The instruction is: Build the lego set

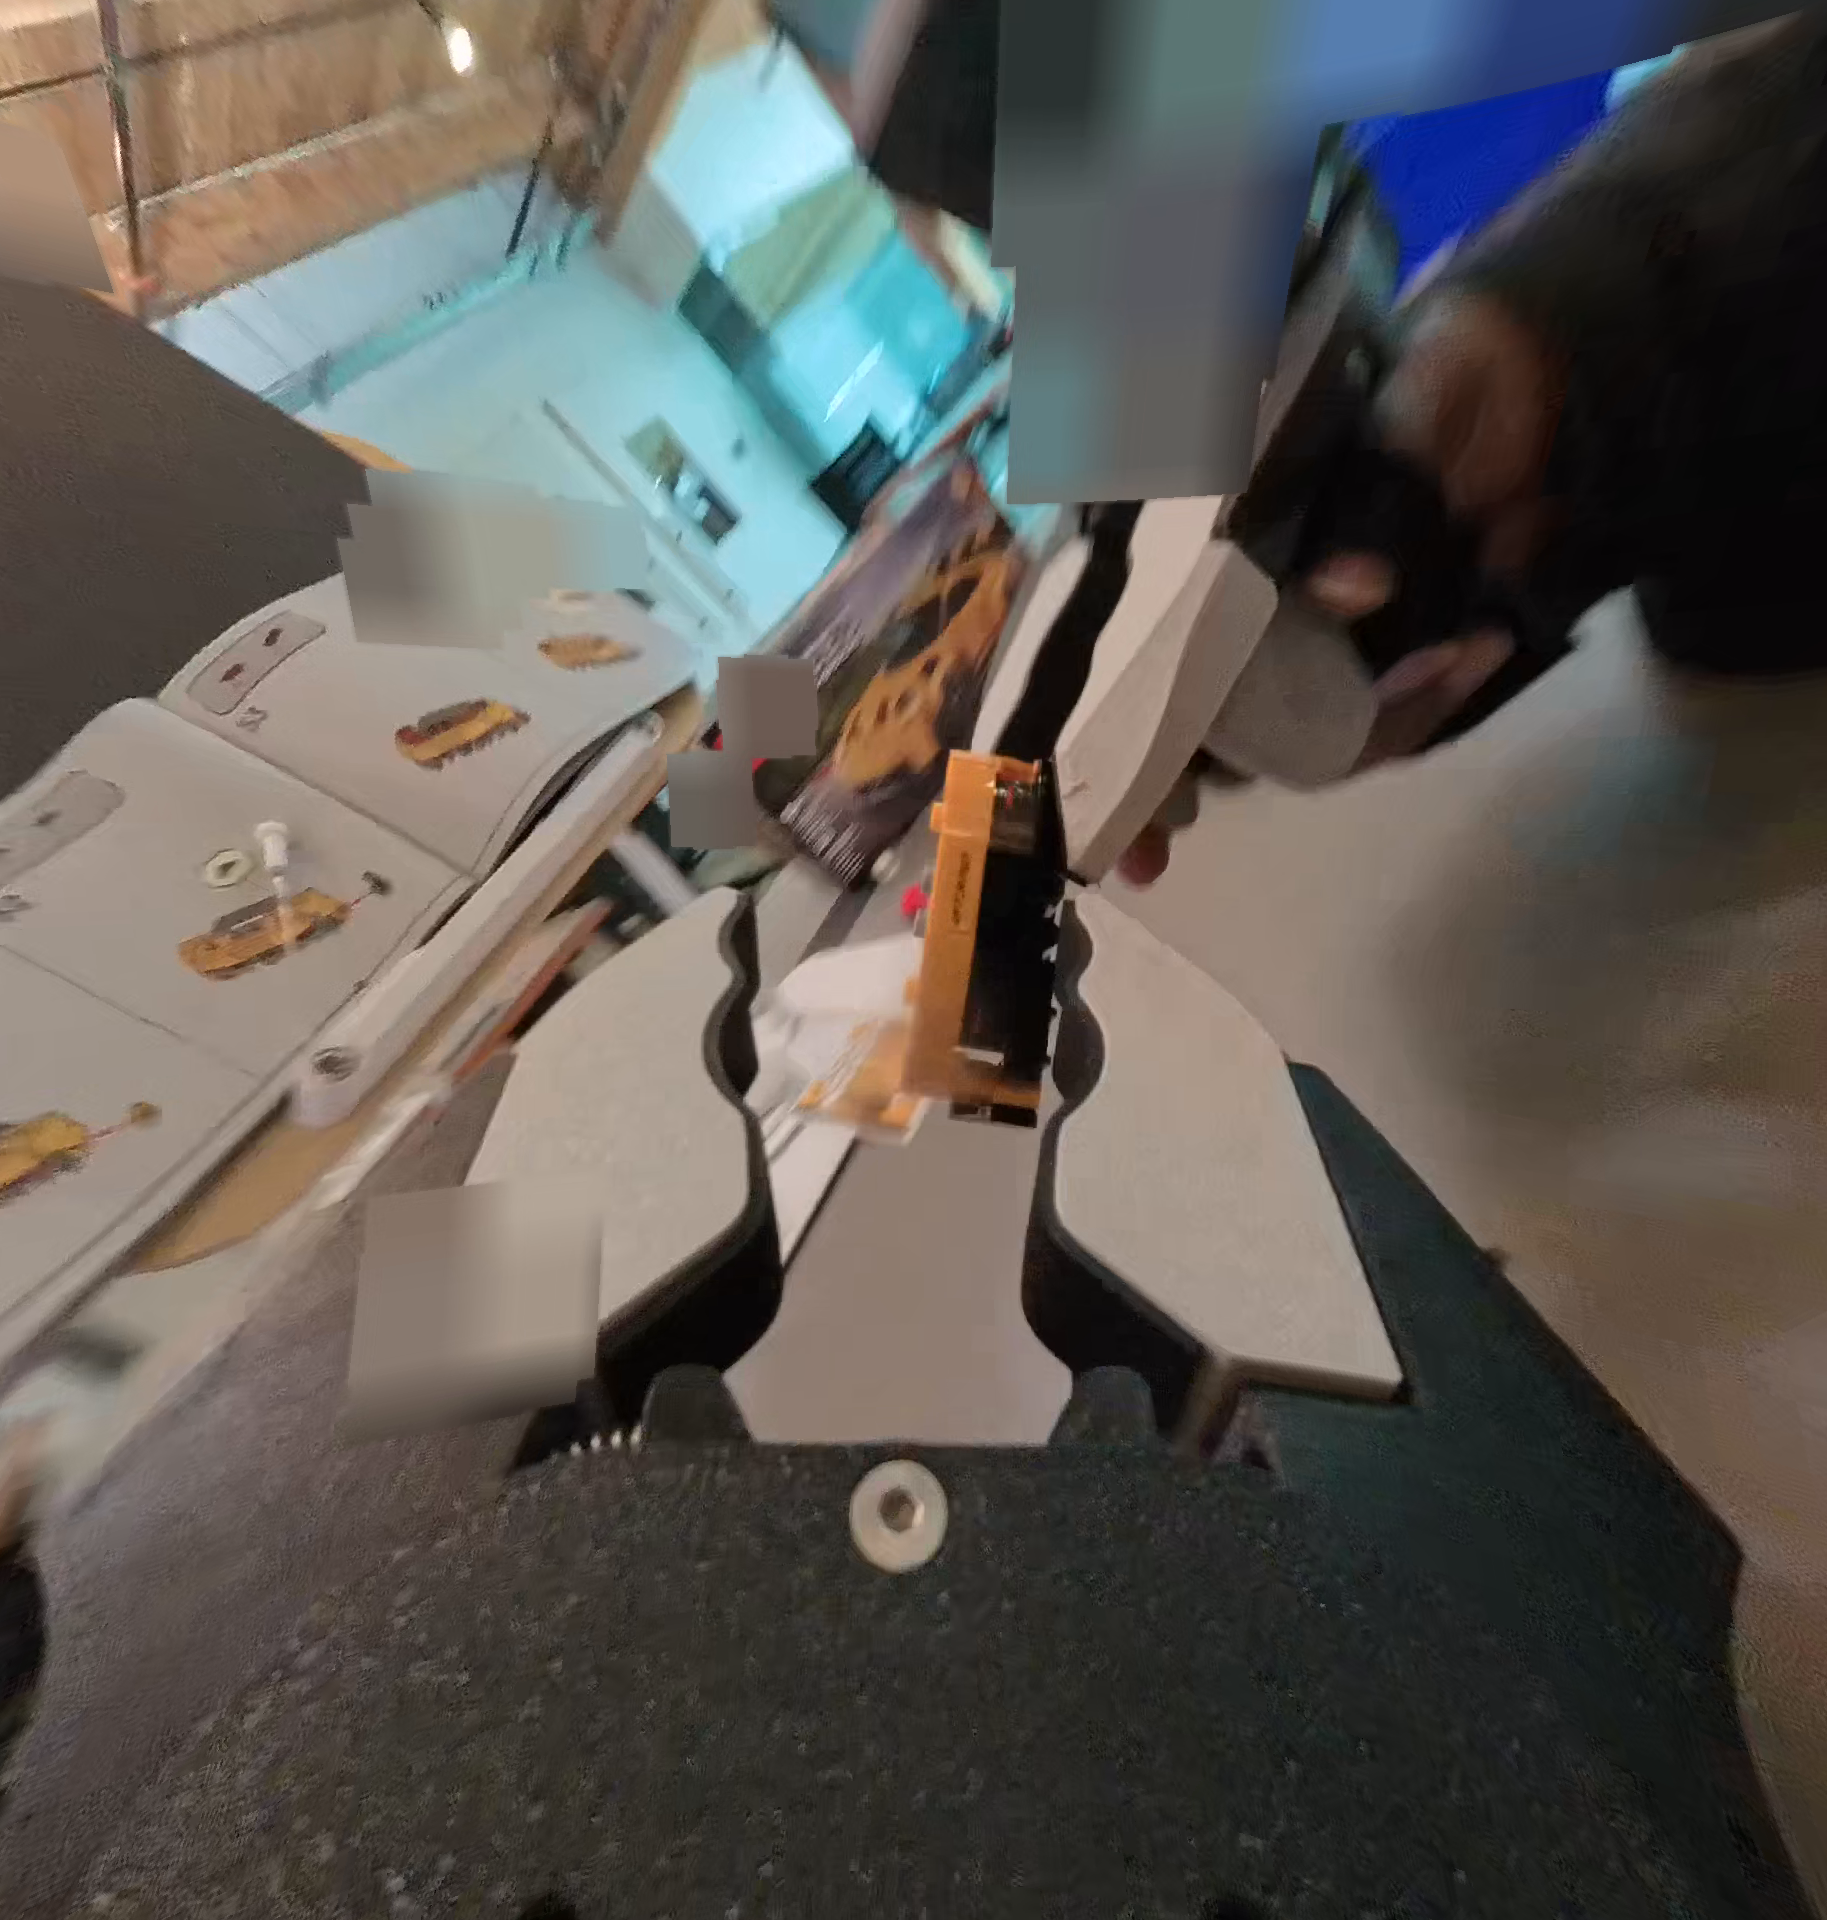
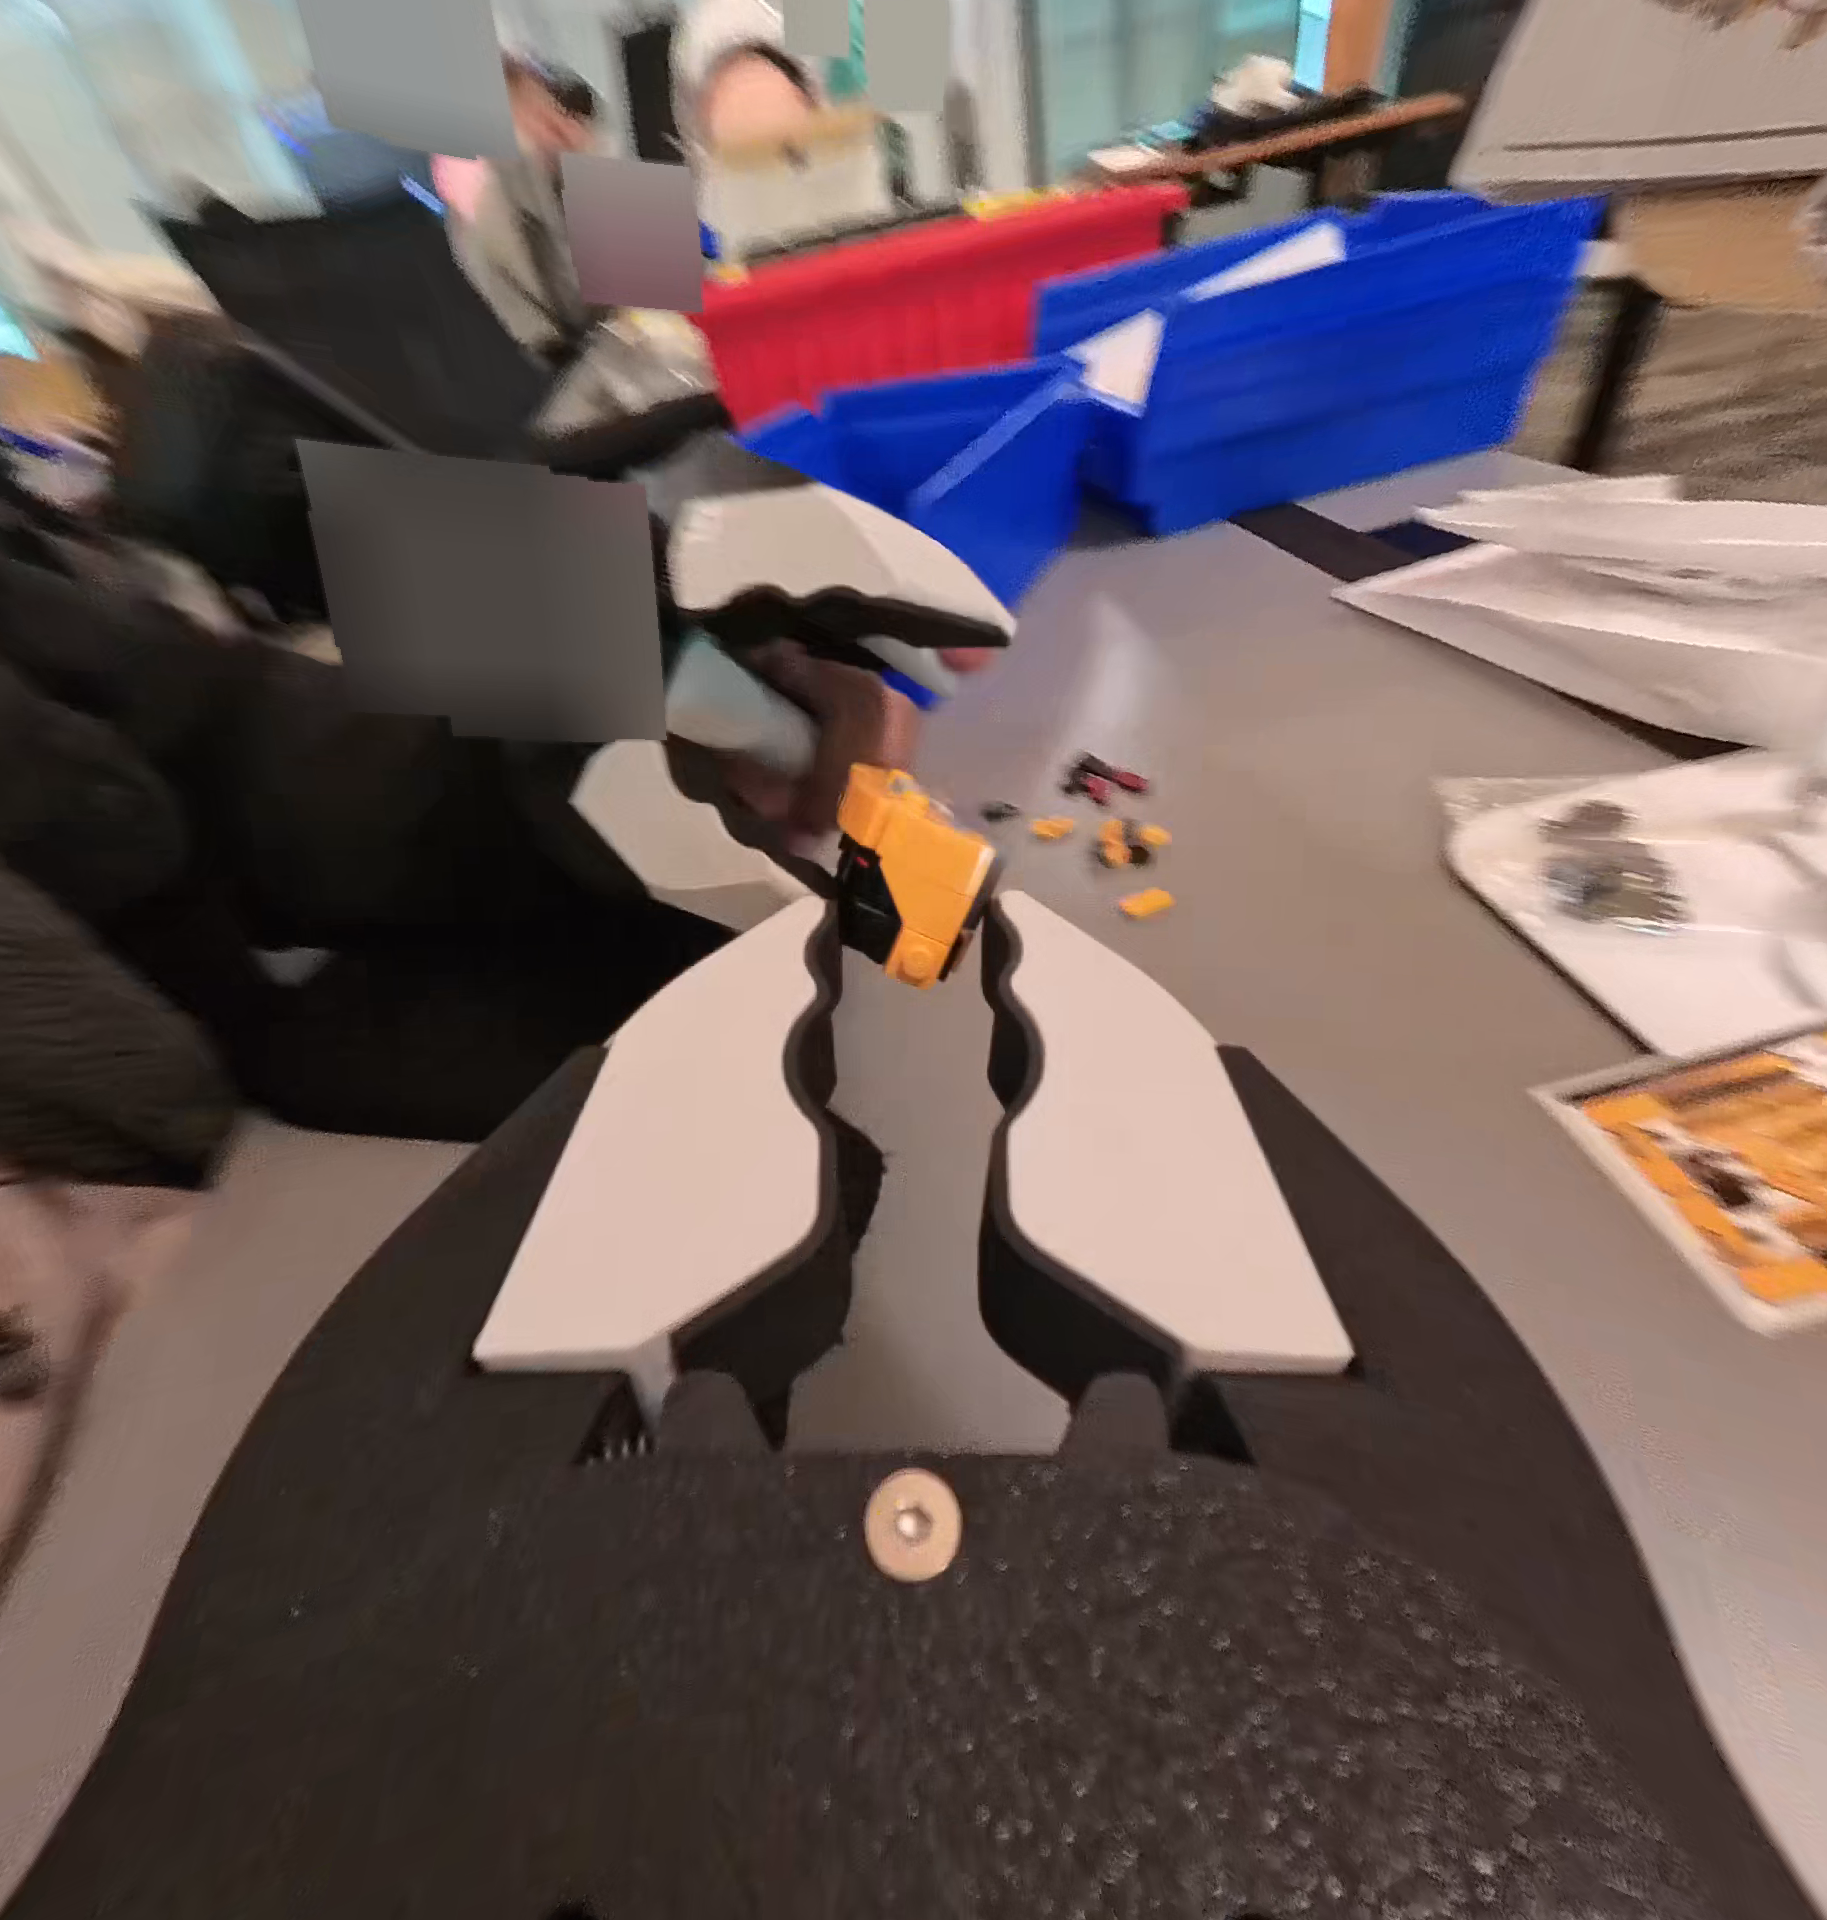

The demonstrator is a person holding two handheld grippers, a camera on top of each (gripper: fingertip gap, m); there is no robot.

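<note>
A small orange and black lego assembly sits between the tips of my right gripper, which is shut on it and holds it above the grey table. In the left wrist view the same assembly stands upright in the gap of my left gripper, close to its right finger. The left gripper's jaws stand wide apart and do not clamp it. The right gripper reaches in from the upper right. In the right wrist view the left gripper hovers just above and behind the assembly.
An open instruction booklet lies at the left, the lego box beyond it. Several loose orange and black pieces lie on the table past the assembly. Blue bins and a red bin stand behind. Paper bags and a printed sheet lie at the right.
</note>
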